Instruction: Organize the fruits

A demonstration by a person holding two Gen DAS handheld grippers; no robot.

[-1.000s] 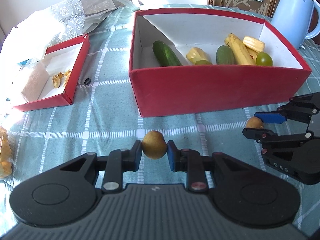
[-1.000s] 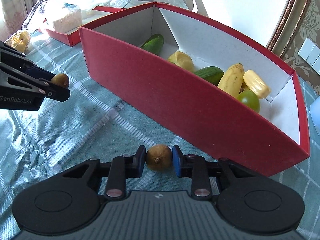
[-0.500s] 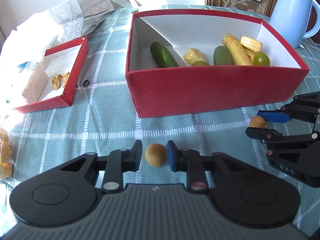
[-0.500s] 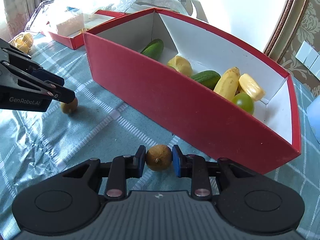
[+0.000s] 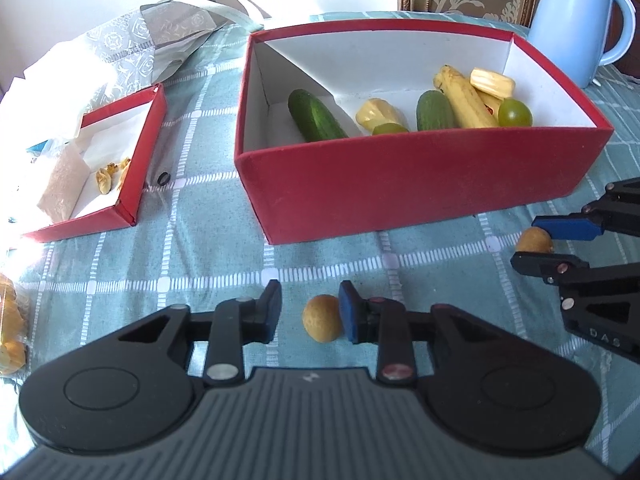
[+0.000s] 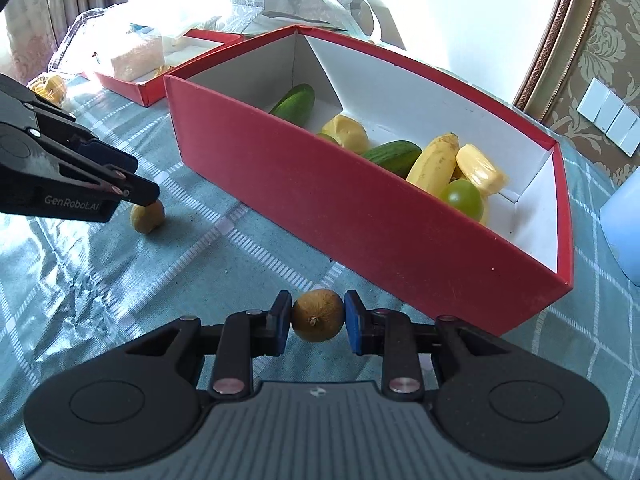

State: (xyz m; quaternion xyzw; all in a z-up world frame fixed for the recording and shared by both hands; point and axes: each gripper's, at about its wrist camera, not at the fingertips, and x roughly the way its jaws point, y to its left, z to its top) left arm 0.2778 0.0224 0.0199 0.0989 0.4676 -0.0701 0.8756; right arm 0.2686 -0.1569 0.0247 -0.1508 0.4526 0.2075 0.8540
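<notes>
My left gripper (image 5: 309, 312) is open above the checked cloth. A small round tan fruit (image 5: 322, 319) lies on the cloth below it, close to the right finger; it also shows in the right wrist view (image 6: 147, 217). My right gripper (image 6: 314, 316) is shut on a second small tan fruit (image 6: 317, 315), held above the cloth in front of the big red box (image 6: 360, 216); this fruit also shows in the left wrist view (image 5: 534, 241). The box (image 5: 420, 184) holds cucumbers (image 5: 317, 115), a banana (image 5: 464, 98), yellow pieces and a green grape (image 5: 515, 113).
A shallow red box lid (image 5: 132, 184) with scraps and a paper packet lies at the left. A light blue kettle (image 5: 576, 20) stands behind the big box at the right. Bags and wrappers (image 5: 152, 40) lie at the back left. Yellow fruit in a bag (image 5: 10, 332) sits at the left edge.
My left gripper has opened and let go of its fruit, which dropped onto the cloth, then lifted and opened wider. My right gripper keeps its fruit and has risen a little.
</notes>
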